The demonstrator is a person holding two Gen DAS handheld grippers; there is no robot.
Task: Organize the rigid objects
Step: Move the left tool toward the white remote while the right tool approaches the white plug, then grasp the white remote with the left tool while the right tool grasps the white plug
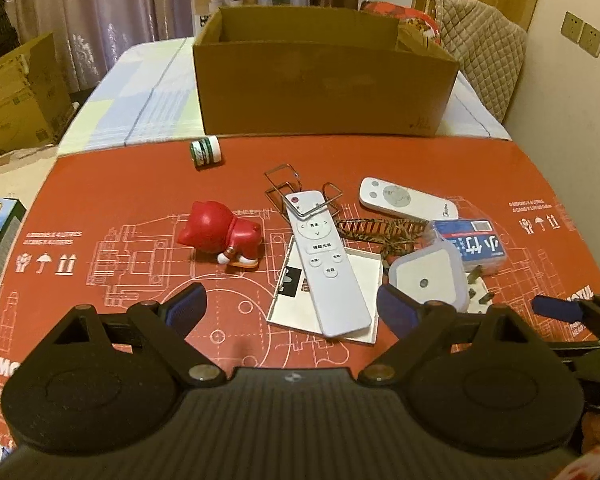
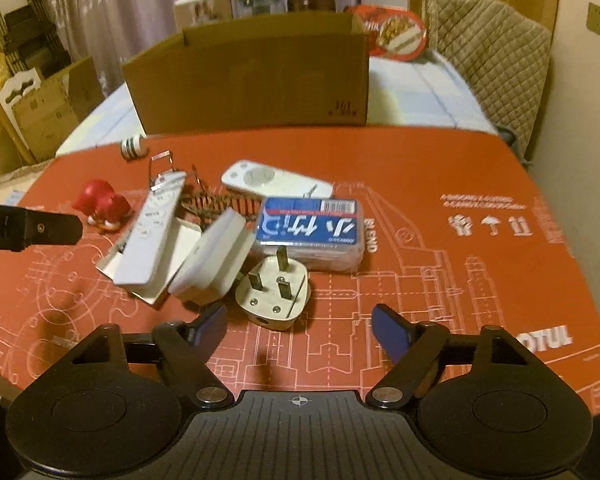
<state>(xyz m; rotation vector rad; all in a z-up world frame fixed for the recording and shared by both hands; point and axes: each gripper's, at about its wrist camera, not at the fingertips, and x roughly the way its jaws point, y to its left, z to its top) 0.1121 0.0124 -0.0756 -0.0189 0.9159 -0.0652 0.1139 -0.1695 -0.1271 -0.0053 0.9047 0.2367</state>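
Both grippers hang over a red printed mat [image 2: 440, 280] with nothing between their pads. Left gripper [image 1: 292, 306] has its jaws spread wide, just short of the long white remote [image 1: 324, 264]; right gripper [image 2: 300, 320] stands partly open, just short of the white three-pin plug [image 2: 274, 292], which lies on its back with its pins pointing up. Taking the long remote as landmark: it lies on a flat white plate [image 1: 364, 280], its long axis running near to far and leaning left, its far end under a bent wire clip [image 1: 288, 188]. Right of it sit a square white container [image 1: 428, 276] and a blue labelled box [image 1: 472, 244]. Left of it stands a red figurine [image 1: 220, 232]. Beyond it to the right lies a shorter white remote [image 1: 404, 200], long axis crosswise. Farther back and left rests a small green-banded jar [image 1: 206, 152] on its side, and behind everything an open cardboard box [image 1: 324, 88].
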